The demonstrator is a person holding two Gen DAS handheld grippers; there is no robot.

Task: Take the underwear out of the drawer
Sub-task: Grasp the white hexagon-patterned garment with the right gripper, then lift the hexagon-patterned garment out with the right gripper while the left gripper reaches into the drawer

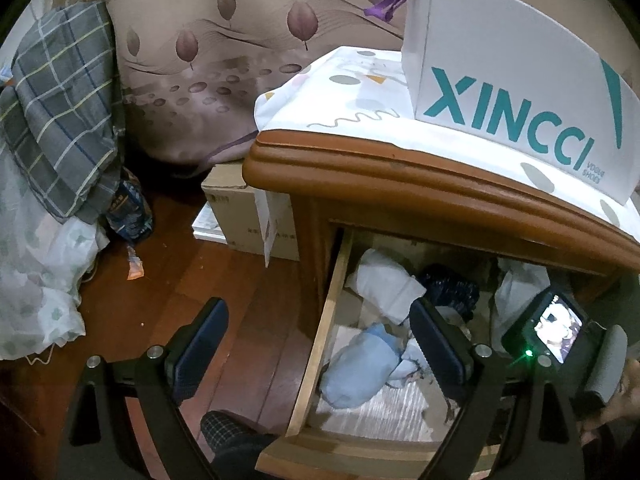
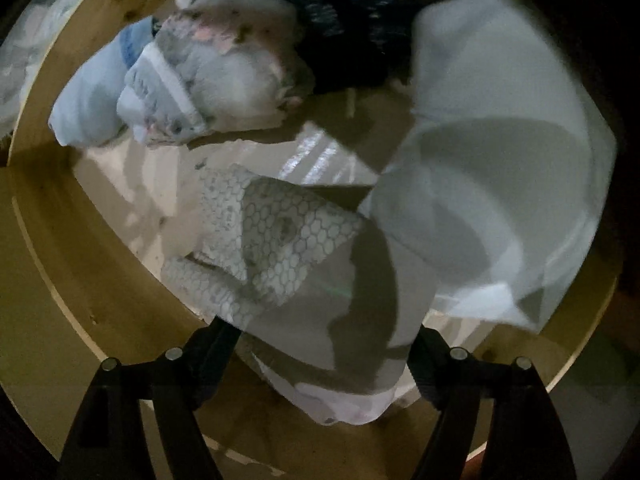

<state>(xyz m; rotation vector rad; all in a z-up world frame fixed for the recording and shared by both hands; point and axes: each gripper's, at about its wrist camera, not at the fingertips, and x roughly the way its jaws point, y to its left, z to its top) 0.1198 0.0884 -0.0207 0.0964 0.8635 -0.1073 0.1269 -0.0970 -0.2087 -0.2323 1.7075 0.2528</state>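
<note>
Open wooden drawer [image 2: 44, 280] of a brown bedside cabinet [image 1: 360, 168], seen from both tools. The underwear lies inside the drawer as several soft, crumpled cloth bundles: a pale piece printed with a grey honeycomb pattern [image 2: 276, 240] near the drawer's middle; a grey floral piece with a white elastic band [image 2: 180, 88] toward the back, touching a light blue roll [image 2: 88, 104] beside it; a dark navy knit bundle [image 2: 344, 20] at the back wall; and a large, smooth white cloth [image 2: 500, 168] toward one side, blurred. The drawer's walls are plain light wood; its floor carries a pale liner.

Right tool [image 2: 324, 364]: pointing straight down into the drawer, jaws spread wide to either side of a white fold at the front, pads not pressing it.

Left tool [image 1: 320, 340]: hovering above the drawer's left wall, jaws wide apart and empty.

On the cabinet top, a patterned cloth [image 1: 360, 92] bears a glossy white shoebox [image 1: 500, 64] with teal lettering.
</note>
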